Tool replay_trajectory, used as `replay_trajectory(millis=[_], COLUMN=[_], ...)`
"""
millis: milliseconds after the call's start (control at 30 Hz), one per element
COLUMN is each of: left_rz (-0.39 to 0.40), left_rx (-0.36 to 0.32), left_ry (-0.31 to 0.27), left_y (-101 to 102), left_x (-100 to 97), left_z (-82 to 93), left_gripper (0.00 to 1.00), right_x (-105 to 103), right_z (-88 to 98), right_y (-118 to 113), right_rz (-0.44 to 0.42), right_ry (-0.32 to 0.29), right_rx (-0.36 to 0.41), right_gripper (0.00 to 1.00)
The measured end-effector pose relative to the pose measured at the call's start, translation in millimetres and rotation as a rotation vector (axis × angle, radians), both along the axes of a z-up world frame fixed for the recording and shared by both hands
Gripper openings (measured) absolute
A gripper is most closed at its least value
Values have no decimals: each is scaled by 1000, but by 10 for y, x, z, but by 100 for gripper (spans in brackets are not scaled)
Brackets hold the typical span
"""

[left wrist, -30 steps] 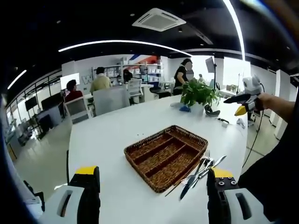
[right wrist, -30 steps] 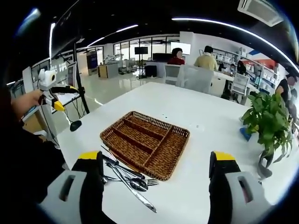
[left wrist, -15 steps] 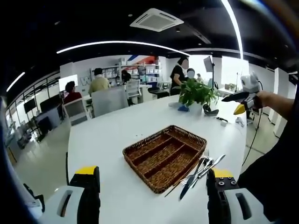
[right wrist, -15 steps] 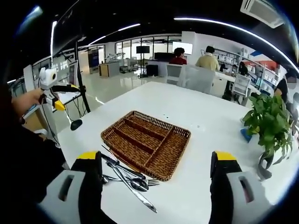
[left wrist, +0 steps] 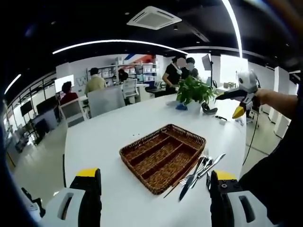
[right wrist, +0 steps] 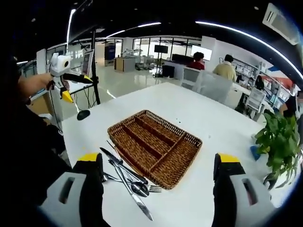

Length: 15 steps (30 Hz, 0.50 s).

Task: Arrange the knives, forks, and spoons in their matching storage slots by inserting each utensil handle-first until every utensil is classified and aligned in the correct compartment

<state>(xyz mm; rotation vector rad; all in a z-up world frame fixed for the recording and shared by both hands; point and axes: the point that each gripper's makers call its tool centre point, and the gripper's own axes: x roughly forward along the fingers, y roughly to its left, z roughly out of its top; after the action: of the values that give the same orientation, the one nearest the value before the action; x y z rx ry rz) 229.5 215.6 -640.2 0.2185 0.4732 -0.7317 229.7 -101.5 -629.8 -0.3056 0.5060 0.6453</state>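
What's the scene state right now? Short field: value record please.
surface: white table
tray: wicker basket with long slots plus one crosswise slot, nothing in it
utensils: pile of cutlery on the table beside the basket, touching its edge
left gripper: jaws apart, holding nothing
right gripper: jaws apart, holding nothing
background: potted plant on the table
sorted: none yet
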Motion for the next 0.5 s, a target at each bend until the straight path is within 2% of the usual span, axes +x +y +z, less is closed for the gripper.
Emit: replay_trajectory(millis=[300,500], left_rz=[19,33], left_rx=[6,4], left_ry=[4,0], left_y=[110,134], left_x=[-70,-90], left_z=[-12,13], left_gripper=[100,100], right_x=[106,151], right_z=[-84,-233], right_y=[325,425], right_rz=[136,196], right_ry=[-26,-5], right_rx=[-50,-95], right_gripper=[99,98])
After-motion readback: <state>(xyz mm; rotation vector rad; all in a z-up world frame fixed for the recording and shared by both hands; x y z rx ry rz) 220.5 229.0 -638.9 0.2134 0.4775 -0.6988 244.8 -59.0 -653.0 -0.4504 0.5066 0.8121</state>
